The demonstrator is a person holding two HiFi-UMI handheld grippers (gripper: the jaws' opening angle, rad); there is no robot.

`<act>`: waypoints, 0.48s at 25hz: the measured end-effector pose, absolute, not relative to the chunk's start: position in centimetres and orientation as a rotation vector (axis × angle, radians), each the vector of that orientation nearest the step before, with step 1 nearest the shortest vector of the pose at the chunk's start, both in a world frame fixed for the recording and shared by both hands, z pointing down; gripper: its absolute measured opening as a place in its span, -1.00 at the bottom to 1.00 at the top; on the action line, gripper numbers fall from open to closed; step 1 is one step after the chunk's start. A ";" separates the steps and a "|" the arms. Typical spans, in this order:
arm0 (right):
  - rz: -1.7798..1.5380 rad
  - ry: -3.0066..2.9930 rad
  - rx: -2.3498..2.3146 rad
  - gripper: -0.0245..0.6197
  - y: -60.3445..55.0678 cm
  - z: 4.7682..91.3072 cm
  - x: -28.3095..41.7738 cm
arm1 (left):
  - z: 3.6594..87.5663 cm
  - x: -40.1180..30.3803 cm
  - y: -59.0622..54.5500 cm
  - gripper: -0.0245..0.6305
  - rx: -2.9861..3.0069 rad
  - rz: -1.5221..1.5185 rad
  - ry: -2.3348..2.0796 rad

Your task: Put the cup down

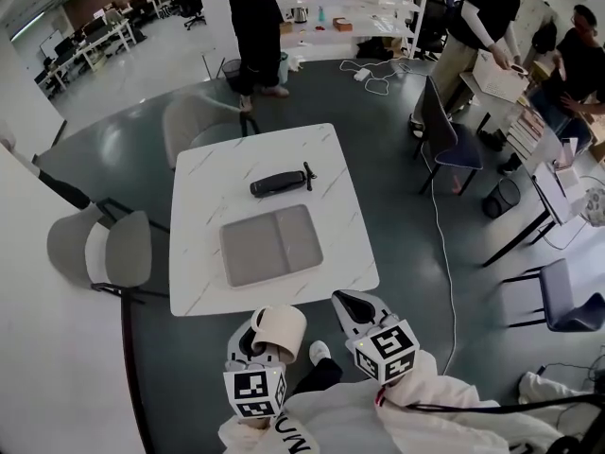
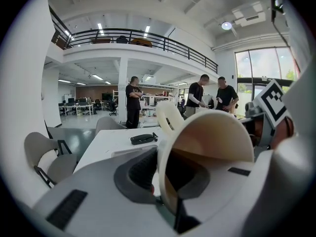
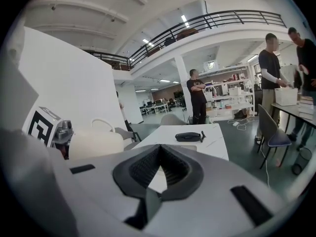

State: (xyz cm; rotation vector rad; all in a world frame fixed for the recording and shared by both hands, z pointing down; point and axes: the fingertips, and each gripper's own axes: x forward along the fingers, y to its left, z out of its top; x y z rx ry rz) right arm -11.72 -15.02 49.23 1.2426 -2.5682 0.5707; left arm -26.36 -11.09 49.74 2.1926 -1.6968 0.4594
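We see the left gripper (image 2: 167, 169) clamped on the cup (image 2: 213, 135): one dark ribbed pad sits inside the mouth and the other outside, so the jaws pinch the thin rim wall. The cup is cream, smooth and matte, a plain cylinder with a loop handle, and it is held tipped on its side with the open mouth facing back along the jaws. In the head view it hangs in the air close to the person's body, short of the table's near edge and touching no surface.

The right gripper (image 3: 159, 168) has its jaws together with nothing between them; the black textured pads meet at the tips. It is beside the left one, also short of the table.

The table (image 1: 203, 287) is square, with a glossy white top and faint grey marble veins. Near its front edge lies a flat grey tray (image 1: 271, 245), a rounded rectangle split into two shallow compartments. Behind the tray, apart from it, lies a black oblong case (image 1: 279, 183) with rounded ends. A grey padded chair (image 1: 99, 251) with a curved shell stands at the table's left.
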 end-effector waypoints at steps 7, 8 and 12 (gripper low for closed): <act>0.571 -2.544 1.258 -0.91 -16.1 49.5 -12.4 | 50.1 -27.2 -12.6 -0.78 2.198 0.452 -1.678; 0.571 -2.542 1.257 -0.91 -16.3 49.4 -12.4 | 50.2 -27.2 -12.7 -0.78 2.194 0.454 -1.677; 0.571 -2.538 1.253 -0.91 -17.1 49.3 -12.3 | 50.3 -27.1 -13.1 -0.78 2.175 0.451 -1.677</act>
